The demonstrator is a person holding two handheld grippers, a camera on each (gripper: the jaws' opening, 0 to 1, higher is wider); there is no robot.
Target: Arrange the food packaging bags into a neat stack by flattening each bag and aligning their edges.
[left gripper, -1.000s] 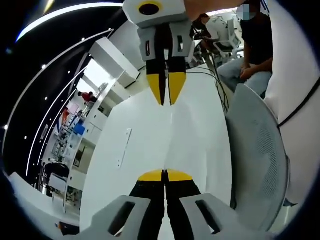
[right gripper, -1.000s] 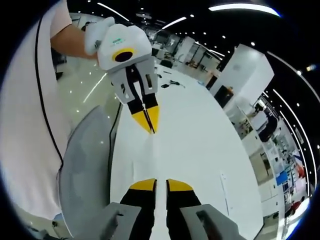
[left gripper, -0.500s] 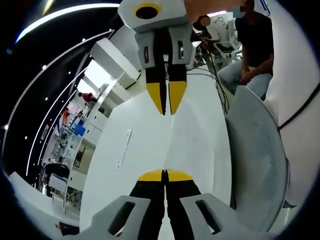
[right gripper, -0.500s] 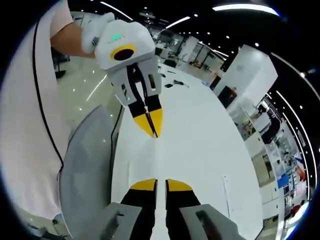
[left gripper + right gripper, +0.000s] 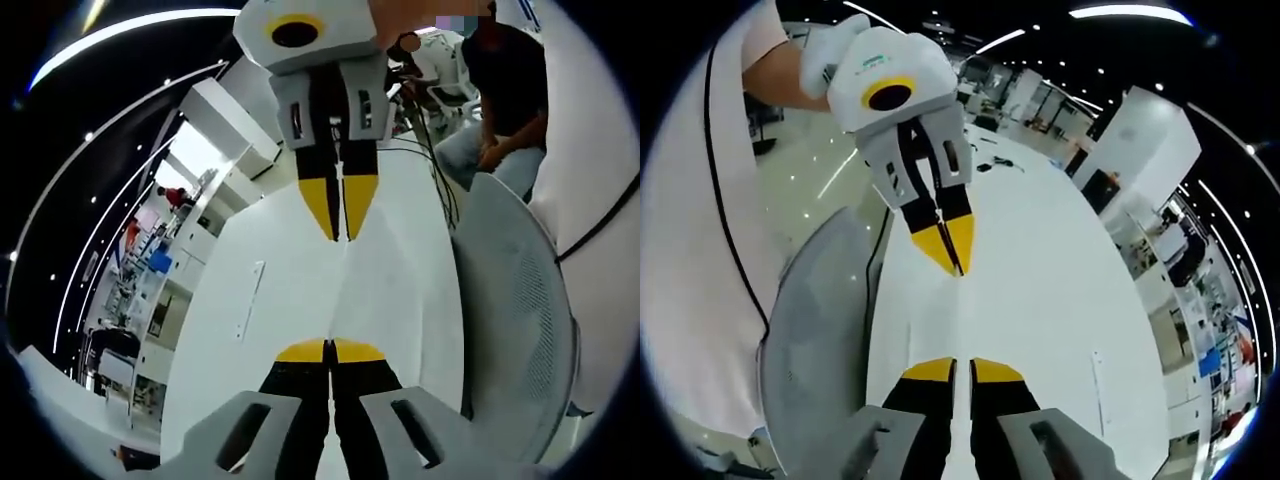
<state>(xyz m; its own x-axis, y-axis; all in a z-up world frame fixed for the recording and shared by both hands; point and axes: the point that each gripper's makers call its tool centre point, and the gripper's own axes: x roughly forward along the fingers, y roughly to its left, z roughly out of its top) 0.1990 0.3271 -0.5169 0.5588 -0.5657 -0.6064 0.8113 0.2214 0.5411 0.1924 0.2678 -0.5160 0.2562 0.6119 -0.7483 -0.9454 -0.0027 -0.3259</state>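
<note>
Food packaging bags are hard to tell from the white table (image 5: 290, 250): a thin pale line (image 5: 338, 290) runs along the table top from one gripper's tips to the other's, and whether it is a bag's edge pulled taut or a seam in the table I cannot tell. Nearest in the left gripper view, the left gripper (image 5: 330, 350) has its yellow-tipped jaws pressed together right over the table, at the near end of that line; whether they pinch anything cannot be made out. In the right gripper view the right gripper (image 5: 962, 368) holds its jaws almost together, with only a sliver of white between them. The two grippers face each other tip to tip above the middle of the table, apart, with the line between them. A small flat rectangular plate (image 5: 247, 295) lies on the table on one side of the line. Along the table's other long edge stands a grey mesh chair (image 5: 510, 310), just beside the table, with the person's white sleeve (image 5: 600, 150) past it. A black cable (image 5: 440, 180) trails over the table's far end. Beyond that end a seated person (image 5: 505, 90) in dark clothes sits by the table, and white cabinets (image 5: 225, 120) stand farther off — ceiling lights curve above.
</note>
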